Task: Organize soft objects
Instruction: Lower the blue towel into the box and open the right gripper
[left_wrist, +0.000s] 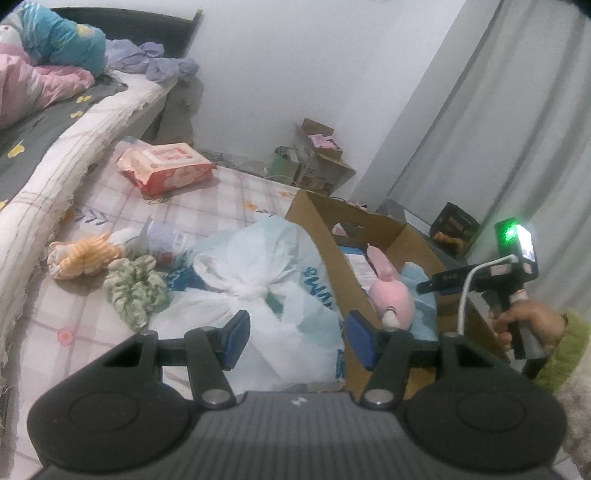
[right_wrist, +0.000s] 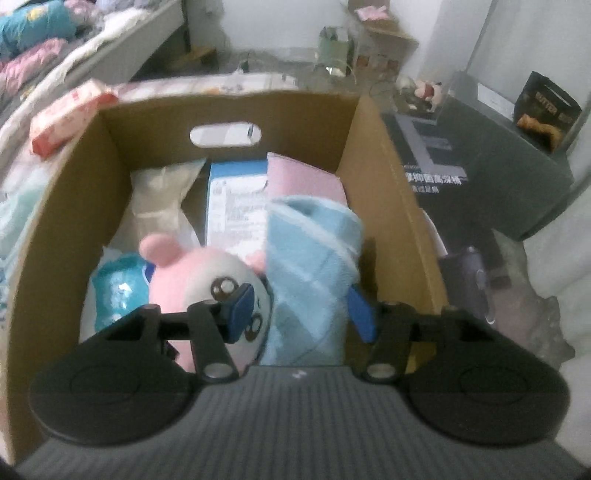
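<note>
Bed (left_wrist: 55, 155): I see it along the left, with pink and blue quilts bunched at its head.
Mat (left_wrist: 207, 206): checked sheet on the floor beside the bed; the loose soft things lie on it.
Cardboard box (right_wrist: 229, 110): open-topped, with a handle slot in the far wall; it stands on the mat's right edge.
Plastic bag (left_wrist: 273, 280): white, knotted, touching the box's left wall, just ahead of my left tool.
Blue towel (right_wrist: 314, 258): rolled, standing upright inside the box against its right wall.
Pink plush (right_wrist: 207, 280): inside the box, face up, pressed against the towel's left side.
Wipes pack (left_wrist: 166, 166): pink, lying at the mat's far end.
Green cloth (left_wrist: 133, 291): crumpled on the mat, left of the bag.
Orange striped toy (left_wrist: 85, 254): just behind the green cloth, near the bed.
Left tool (left_wrist: 295, 339): fingers spread wide, holding nothing, over the bag.
Right tool (right_wrist: 299, 310): fingers spread, over the box; the towel sits between them, and I can't tell if they touch it.
</note>
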